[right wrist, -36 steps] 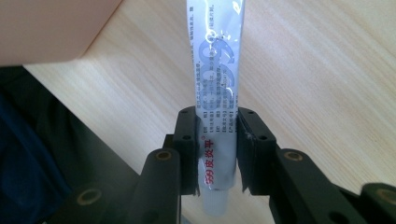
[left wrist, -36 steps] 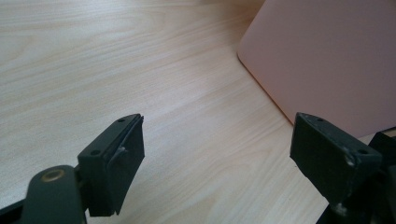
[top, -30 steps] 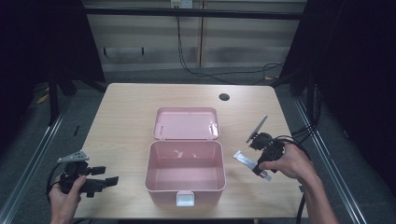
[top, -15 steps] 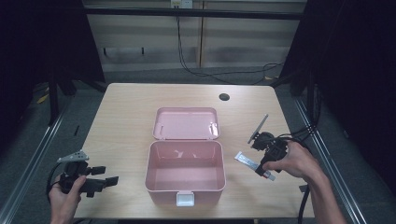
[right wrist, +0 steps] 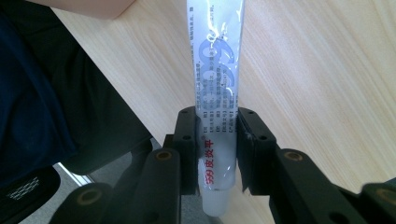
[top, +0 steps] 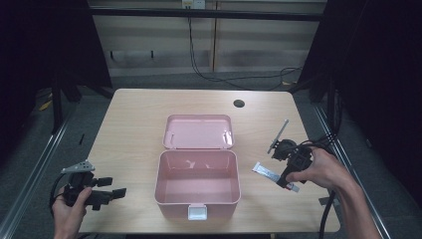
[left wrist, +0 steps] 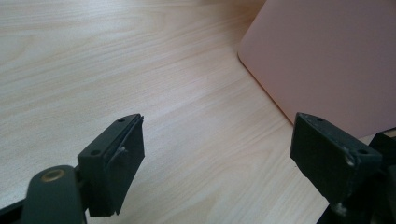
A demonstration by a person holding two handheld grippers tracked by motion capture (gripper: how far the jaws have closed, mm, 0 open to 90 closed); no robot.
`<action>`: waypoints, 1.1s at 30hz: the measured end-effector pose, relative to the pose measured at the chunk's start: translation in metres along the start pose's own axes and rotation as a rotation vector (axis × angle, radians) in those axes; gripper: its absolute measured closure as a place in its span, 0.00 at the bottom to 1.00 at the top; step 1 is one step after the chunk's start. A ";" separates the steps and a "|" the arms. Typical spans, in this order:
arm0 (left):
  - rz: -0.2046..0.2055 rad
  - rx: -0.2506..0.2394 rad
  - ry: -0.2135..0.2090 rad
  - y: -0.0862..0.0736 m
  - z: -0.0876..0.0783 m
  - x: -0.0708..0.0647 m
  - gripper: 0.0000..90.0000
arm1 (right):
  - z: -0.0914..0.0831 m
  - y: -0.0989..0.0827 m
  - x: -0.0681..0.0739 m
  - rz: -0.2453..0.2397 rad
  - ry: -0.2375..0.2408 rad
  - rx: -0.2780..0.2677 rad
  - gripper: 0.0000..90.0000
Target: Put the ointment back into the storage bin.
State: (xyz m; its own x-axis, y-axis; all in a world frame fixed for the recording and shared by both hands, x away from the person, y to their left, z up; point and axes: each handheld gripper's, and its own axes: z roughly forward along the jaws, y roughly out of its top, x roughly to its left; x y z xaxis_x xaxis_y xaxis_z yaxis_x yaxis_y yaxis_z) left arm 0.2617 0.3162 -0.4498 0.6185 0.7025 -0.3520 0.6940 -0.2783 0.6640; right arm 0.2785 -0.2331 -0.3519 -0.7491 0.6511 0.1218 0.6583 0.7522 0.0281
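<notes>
An open pink box (top: 196, 203) stands mid-table, its lid (top: 198, 132) folded back flat behind it. To its right, a white printed tube (top: 266, 172) is held just over the table by my right gripper (top: 287, 180). In the right gripper view, that gripper (right wrist: 217, 126) is shut on the tube (right wrist: 217, 70) near its capped end. My left gripper (top: 115, 186) hovers at the near left corner, open and pointing toward the box. In the left gripper view, nothing lies between its jaws (left wrist: 217, 140), and the box's pink wall (left wrist: 327, 60) is ahead on the right.
A thin grey rod (top: 278, 135) lies on the table behind the right gripper. A round dark hole (top: 239, 103) sits near the far edge. Cables trail off the table's right side. The person's dark clothing (right wrist: 37, 93) is below the near edge.
The right hand and its gripper have shifted slightly to the right with the tube. The left gripper has stayed put.
</notes>
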 end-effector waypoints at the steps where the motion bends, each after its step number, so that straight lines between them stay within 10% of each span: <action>1: -0.002 -0.001 0.000 0.000 0.000 0.000 0.20 | -0.001 0.000 0.001 0.003 0.006 -0.003 0.79; 33: 0.000 -0.002 -0.001 0.000 0.000 0.000 0.20 | -0.043 0.047 0.045 -0.193 -0.012 -0.058 0.79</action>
State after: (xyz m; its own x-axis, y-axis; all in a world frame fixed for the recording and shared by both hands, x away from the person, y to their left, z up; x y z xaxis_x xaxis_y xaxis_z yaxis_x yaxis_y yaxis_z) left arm 0.2617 0.3165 -0.4496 0.6190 0.7019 -0.3523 0.6929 -0.2770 0.6657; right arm 0.2787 -0.1732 -0.3028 -0.8625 0.4968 0.0965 0.5052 0.8563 0.1070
